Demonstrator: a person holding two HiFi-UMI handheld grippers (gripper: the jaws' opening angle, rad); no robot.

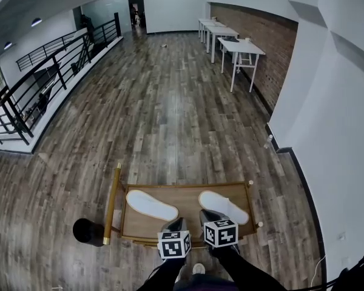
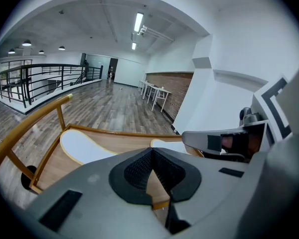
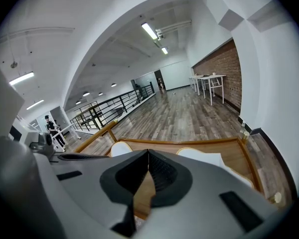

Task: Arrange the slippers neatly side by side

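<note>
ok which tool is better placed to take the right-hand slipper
Right, probably. The right tool sits at the near end of the right slipper; the left tool is nearer the left slipper. Both are shut, so it must open first.

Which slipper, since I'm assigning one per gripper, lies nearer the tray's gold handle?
The left slipper, right beside the gold handle; the right slipper lies toward the opposite end of the wooden tray.
</note>
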